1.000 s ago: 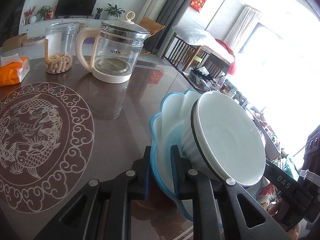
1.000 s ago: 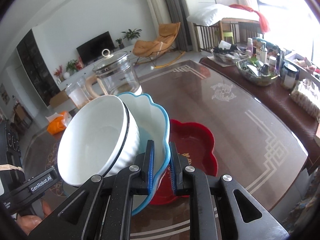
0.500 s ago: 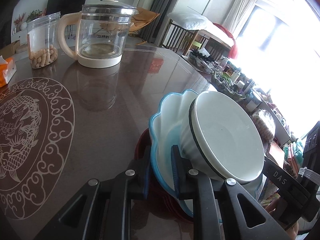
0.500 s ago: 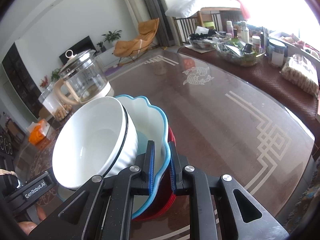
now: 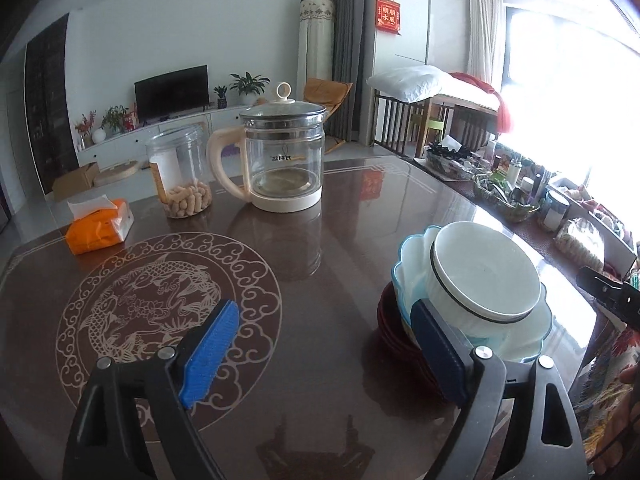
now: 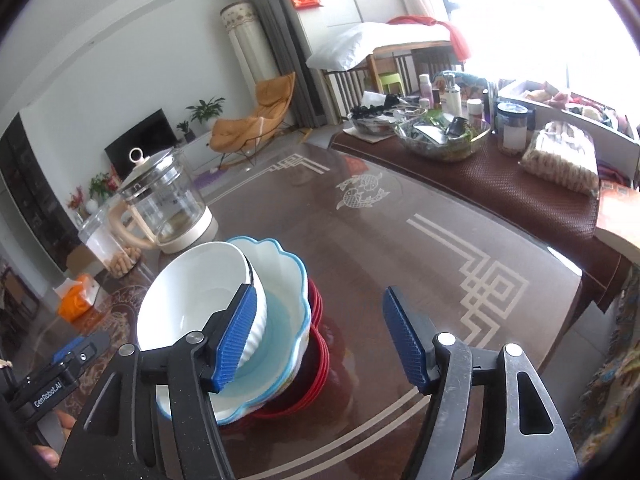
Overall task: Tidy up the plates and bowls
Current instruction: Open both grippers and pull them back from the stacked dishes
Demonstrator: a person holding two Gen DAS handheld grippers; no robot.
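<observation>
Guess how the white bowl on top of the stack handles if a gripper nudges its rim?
The white bowl sits tilted inside the blue scalloped bowl, so a nudge would likely rock or slide it. It looks like glossy ceramic: probably slippery, rigid and chip-prone. The stack on the red plate may shift too.

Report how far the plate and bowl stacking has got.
Done: white bowl sits in the blue scalloped bowl, which rests on the red plate. In hand: nothing; left tongs and right tongs are open. Left: no other loose dishes show on the table.
</observation>
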